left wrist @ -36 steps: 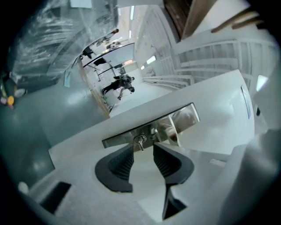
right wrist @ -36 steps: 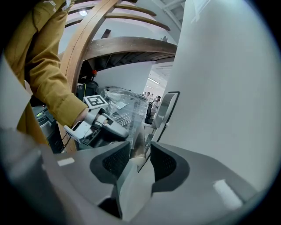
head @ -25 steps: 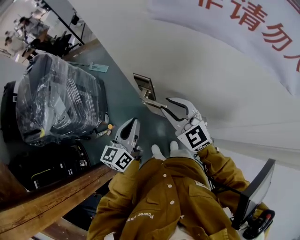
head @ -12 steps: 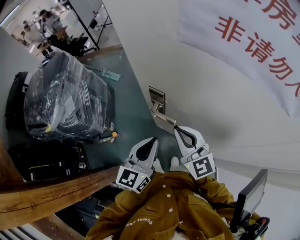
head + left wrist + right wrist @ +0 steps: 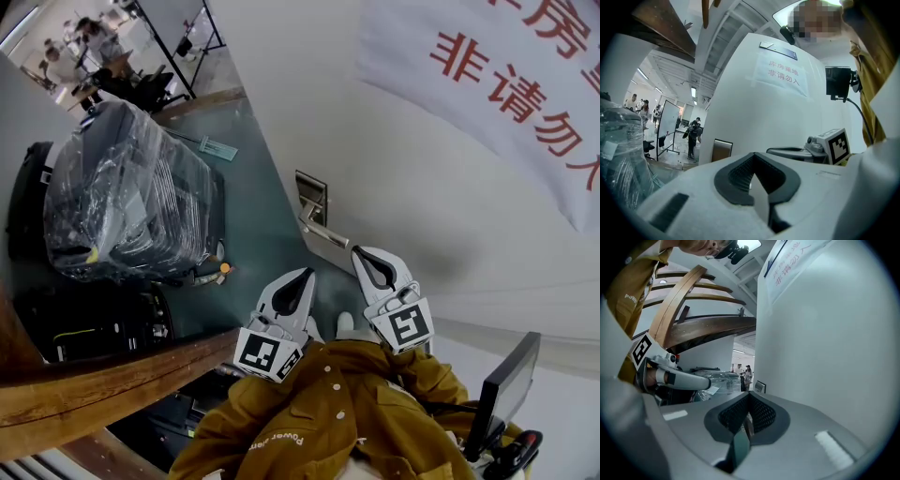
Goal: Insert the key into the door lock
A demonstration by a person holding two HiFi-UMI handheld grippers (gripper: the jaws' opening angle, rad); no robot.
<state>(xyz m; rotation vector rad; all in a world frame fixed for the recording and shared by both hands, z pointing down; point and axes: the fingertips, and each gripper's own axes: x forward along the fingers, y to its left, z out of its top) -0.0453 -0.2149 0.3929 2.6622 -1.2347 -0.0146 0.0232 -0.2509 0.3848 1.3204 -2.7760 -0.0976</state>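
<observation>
Left tool [image 5: 302, 275] and right tool [image 5: 360, 253], both closed, near a door lock [image 5: 312, 195].
Each of the 2 tools has its jaws pressed fully together. The right tool's tip sits just beside the lever handle [image 5: 323, 232]. The lock plate is just beyond it on the white door [image 5: 403, 159]. The left tool hangs a little nearer and to the left. A plastic-wrapped suitcase [image 5: 122, 197] stands far left.

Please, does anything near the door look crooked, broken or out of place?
Nothing stands out. The door handle sits whole on its lock plate, the red-lettered sign lies flat on the door, and the plastic-wrapped bundle looks intact.
</observation>
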